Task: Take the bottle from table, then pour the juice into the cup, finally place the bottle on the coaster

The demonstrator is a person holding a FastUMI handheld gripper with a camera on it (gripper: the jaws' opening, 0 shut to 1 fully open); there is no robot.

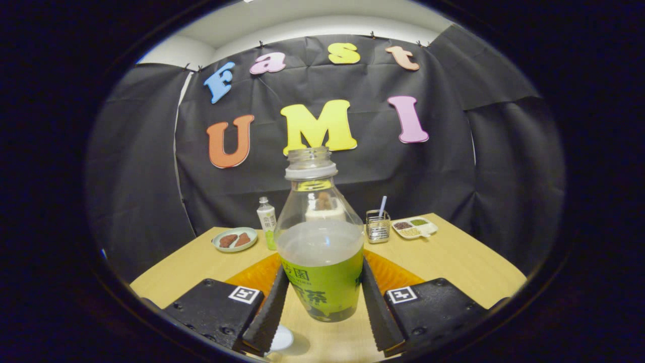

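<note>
We have the bottle [320,242] pinched between the gripper's [322,307] two fingers [267,312], one pad pressed on each flank of the green label, so the jaws are clamped on it low on its body. Its long axis stands upright, neck straight up from the fingers and the mouth uncapped; the base looks clear of the wooden table [468,262], though we cannot say by how much. The clear upper part seems to hold no liquid that we can make out, so we cannot judge whether the pour is done

What the coming move turns on is the orange coaster [398,275]: it lies on the table just beyond the fingers, directly behind the bottle and spreading out to both left and right of it. If placing is next, we judge it a short move forward and down, keeping the axis vertical

A pale round thing [280,339] sits near us, under the left finger; it may be the cup, too little shows to tell. Farther back stand a small bottle [266,219], a plate [235,239], a wire holder [378,226] and a snack tray [414,227], well apart from our path
</note>
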